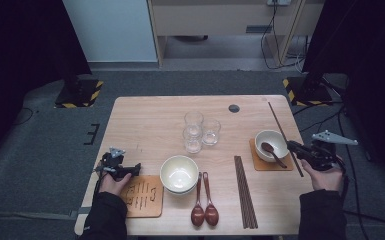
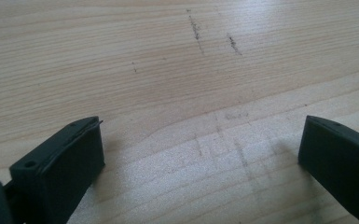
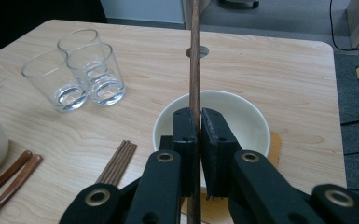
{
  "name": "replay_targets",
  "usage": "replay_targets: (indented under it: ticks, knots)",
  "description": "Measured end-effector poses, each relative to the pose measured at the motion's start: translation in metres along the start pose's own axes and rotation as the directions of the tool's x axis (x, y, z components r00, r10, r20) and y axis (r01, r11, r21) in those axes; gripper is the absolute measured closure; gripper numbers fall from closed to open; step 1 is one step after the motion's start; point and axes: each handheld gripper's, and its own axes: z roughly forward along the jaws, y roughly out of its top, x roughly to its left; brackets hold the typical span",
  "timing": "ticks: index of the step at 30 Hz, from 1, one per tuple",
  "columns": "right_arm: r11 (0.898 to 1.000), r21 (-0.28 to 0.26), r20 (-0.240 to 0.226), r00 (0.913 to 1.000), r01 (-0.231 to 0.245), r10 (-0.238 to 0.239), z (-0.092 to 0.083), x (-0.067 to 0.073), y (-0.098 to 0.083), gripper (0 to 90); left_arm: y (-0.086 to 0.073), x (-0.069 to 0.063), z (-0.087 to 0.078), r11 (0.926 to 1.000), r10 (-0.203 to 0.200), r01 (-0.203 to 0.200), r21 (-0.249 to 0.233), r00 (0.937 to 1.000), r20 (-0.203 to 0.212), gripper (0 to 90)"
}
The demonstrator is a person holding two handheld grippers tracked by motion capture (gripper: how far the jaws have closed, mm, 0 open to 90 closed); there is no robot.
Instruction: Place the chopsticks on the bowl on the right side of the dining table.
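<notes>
My right gripper (image 3: 199,117) is shut on a long brown chopstick (image 3: 194,56) that runs straight up between its black jaws. In the high view that chopstick (image 1: 280,125) slants along the table's right side, with the right gripper (image 1: 294,146) holding it beside a white bowl (image 1: 275,133). The bowl sits on a brown coaster with a dark wooden spoon (image 1: 269,148) in it. My left gripper (image 2: 203,135) stands open low over bare wood, nothing between its jaws. In the high view the left gripper (image 1: 132,169) rests near the table's left front.
Three clear glasses (image 1: 200,131) stand mid-table. Stacked cream bowls (image 1: 179,173) sit at the front, with two wooden spoons (image 1: 204,200) and a bundle of chopsticks (image 1: 245,192) to their right. A patterned coaster (image 1: 142,197) lies by the left hand. A cable hole (image 1: 234,108) is at the back.
</notes>
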Motion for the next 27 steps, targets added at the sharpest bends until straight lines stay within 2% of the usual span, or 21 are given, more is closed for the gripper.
replay_targets:
  ticks: [9,16,27]
  knots:
    - [0.999,0.038,0.017,0.9999,-0.001,0.0,0.017,-0.012,-0.003,85.1,0.0,0.0,0.0,1.0,0.0,0.0,0.0,1.0,0.0,0.0]
    - [0.997,0.078,0.027,0.9996,0.006,-0.008,0.036,-0.015,-0.006,85.1,0.0,0.0,0.0,1.0,0.0,0.0,0.0,1.0,0.0,0.0]
    - [0.991,0.13,0.037,0.999,0.021,-0.026,0.058,-0.021,-0.011,85.1,0.0,0.0,0.0,1.0,0.0,0.0,0.0,1.0,0.0,0.0]
